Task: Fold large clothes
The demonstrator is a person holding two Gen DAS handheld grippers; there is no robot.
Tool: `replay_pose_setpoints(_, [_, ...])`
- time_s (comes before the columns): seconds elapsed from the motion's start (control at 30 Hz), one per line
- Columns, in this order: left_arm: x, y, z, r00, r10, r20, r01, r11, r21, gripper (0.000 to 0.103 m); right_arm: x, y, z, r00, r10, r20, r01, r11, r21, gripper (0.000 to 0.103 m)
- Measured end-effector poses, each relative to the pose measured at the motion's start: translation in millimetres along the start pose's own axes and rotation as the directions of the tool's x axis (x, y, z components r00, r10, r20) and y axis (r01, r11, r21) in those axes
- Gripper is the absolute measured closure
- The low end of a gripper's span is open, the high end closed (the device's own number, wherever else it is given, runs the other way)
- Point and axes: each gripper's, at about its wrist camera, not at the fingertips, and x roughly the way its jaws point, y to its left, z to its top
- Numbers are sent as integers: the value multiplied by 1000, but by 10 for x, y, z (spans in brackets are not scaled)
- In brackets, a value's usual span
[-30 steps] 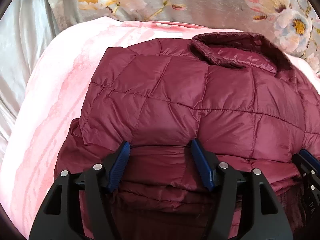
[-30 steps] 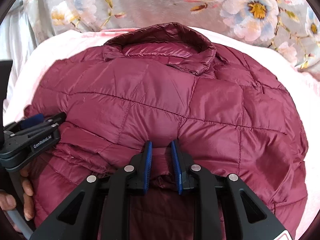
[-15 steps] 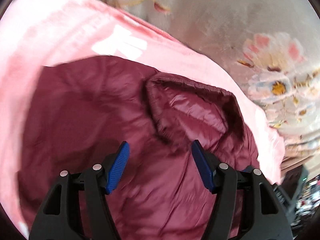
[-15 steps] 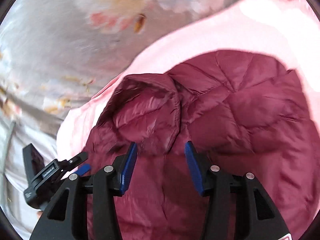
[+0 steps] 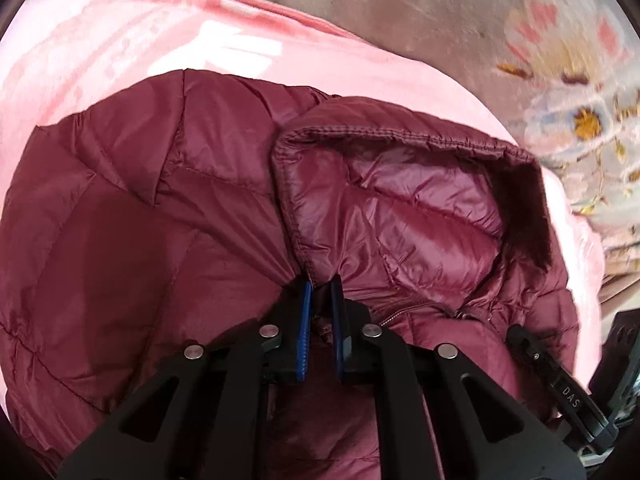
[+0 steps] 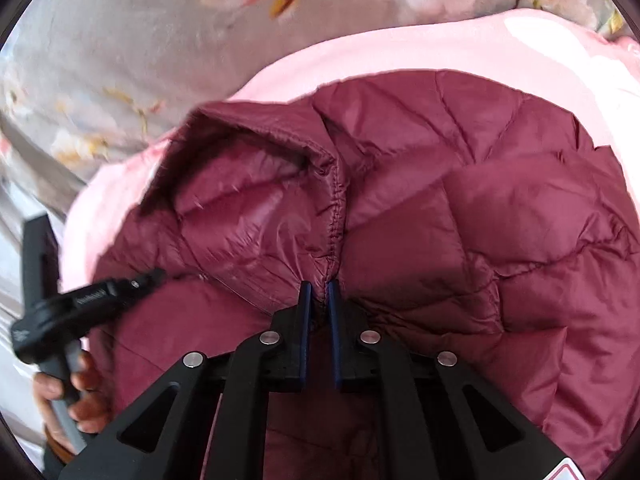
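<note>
Half a second ago both grippers stood open above the jacket; each has since closed on the fabric at the base of the collar. The left gripper (image 5: 320,286) has its blue pads nearly together with a pinch of maroon cloth between them, at the left end of the collar (image 5: 400,200). The right gripper (image 6: 319,285) is clamped the same way on the seam at the collar's right end.

The jacket (image 5: 160,220) is a quilted maroon puffer lying on a pink blanket (image 5: 120,40), collar away from the cameras. Its near part is hidden under the black gripper frames in both views, so the lower hem cannot be seen. The inside of the collar is dark with shadow on its far side. A short run of zipper shows just right of the left gripper, partly buried in folds.

In the right wrist view the left gripper's body comes in from the left edge, with the person's left hand (image 6: 76,384) on its handle, cut off at the frame. In the left wrist view the other gripper's black arm enters at the lower right.

Beyond the blanket lies a grey flowered bedspread (image 5: 560,100), blurred. Bare pink blanket borders the jacket on its far side and on both flanks.
</note>
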Motion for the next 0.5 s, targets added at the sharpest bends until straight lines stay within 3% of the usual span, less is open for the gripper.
replay_pose_setpoints(0.17, [-99,-34,-9,999,46,27,-47,998,46,91,-74,73,64,999,-30,-14,30,999,-30,94])
replay_pose_setpoints(0.3, [-487,27,95,996,24,91,-28,998,50,91,-449,79,234,997,-7,79,7,1000,-8,89])
replay_pose_setpoints(0.4, [-714,-9,393,987,45,156,-52,998,39,89,-554,129,555,991,8,136,-12,1000,24,88])
replay_pose_setpoints(0.5, [-698,-72,717,984,51,172,-51,999,-3,89,-445,156,911,986,7,168,-19,997,71,88])
